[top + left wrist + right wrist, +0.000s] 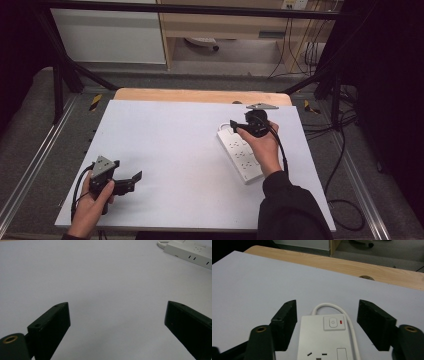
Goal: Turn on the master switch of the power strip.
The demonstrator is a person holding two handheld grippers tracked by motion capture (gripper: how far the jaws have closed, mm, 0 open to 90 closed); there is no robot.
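Observation:
A white power strip (241,155) lies at an angle on the right half of the white table sheet (170,145). My right gripper (234,125) hovers over the strip's far end, held in a hand that reaches across the strip. In the right gripper view the right gripper (327,305) is open, one jaw on each side of the strip (322,342), and neither pad touches it. The strip's switch (333,322) shows a red light, and a white cable (348,320) loops out behind it. My left gripper (132,181) rests near the front left, open with nothing between its fingers (117,308).
A wooden tabletop (200,95) sticks out beyond the sheet's far edge, with a round hole (365,277) in it. Black frame bars (200,9) stand around the table. Cables (345,150) trail over the floor at the right. The strip (190,252) shows at the left gripper view's top right.

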